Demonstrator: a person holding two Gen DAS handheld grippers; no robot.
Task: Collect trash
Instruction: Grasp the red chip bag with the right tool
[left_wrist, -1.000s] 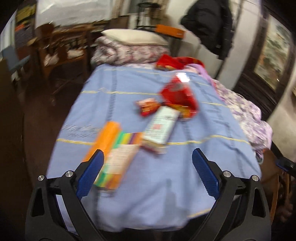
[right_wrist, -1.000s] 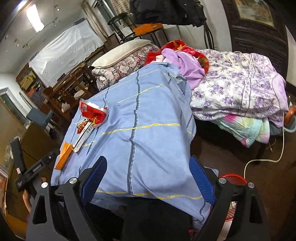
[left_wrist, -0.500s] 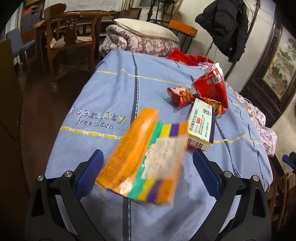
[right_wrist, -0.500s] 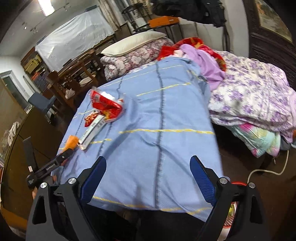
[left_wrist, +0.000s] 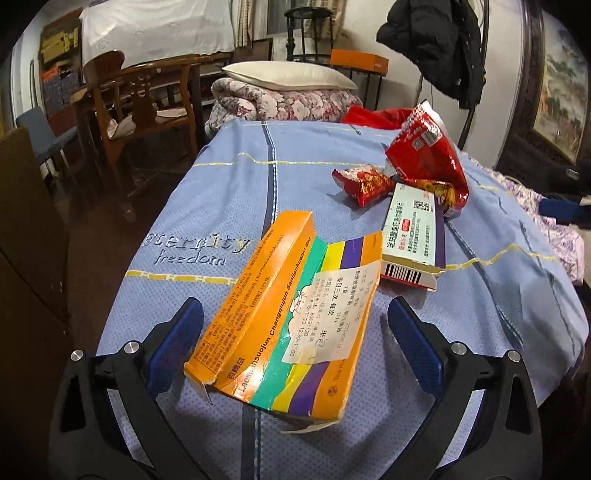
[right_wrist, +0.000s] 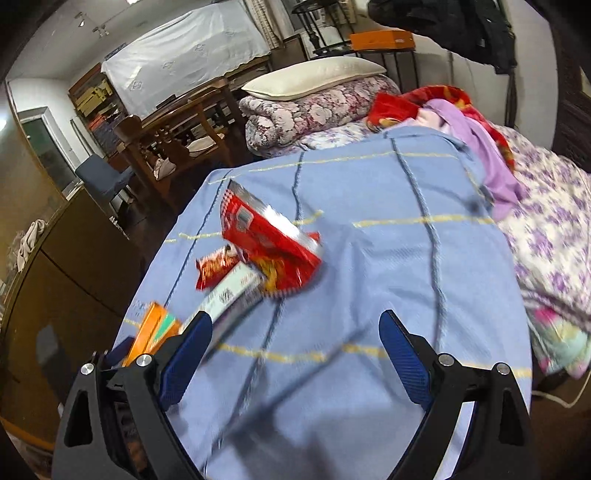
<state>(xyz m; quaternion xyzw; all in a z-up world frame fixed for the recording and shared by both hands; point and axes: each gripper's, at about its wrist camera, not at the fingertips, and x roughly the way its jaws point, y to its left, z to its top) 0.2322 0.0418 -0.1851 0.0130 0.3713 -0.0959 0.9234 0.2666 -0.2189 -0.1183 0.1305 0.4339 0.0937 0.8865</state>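
An orange striped medicine box (left_wrist: 288, 317) lies on the blue bedspread (left_wrist: 229, 184), between the open jaws of my left gripper (left_wrist: 295, 328), untouched. Beyond it lie a white and blue medicine box (left_wrist: 413, 236), a small red snack wrapper (left_wrist: 362, 182) and a large red snack bag (left_wrist: 424, 151). In the right wrist view the same items show: red bag (right_wrist: 269, 240), small wrapper (right_wrist: 216, 266), white box (right_wrist: 232, 295), orange box (right_wrist: 151, 330). My right gripper (right_wrist: 295, 350) is open and empty over the bedspread (right_wrist: 369, 258), right of the trash.
A floral quilt roll with a pillow (left_wrist: 284, 96) sits at the bed's far end. A wooden chair (left_wrist: 144, 96) stands to the left. Floral bedding (right_wrist: 546, 221) and purple cloth (right_wrist: 476, 147) lie to the right. A dark cabinet (right_wrist: 74, 266) is on the left.
My left gripper has moved in so the orange box now lies between its jaws. My right gripper has swung left toward the trash pile.
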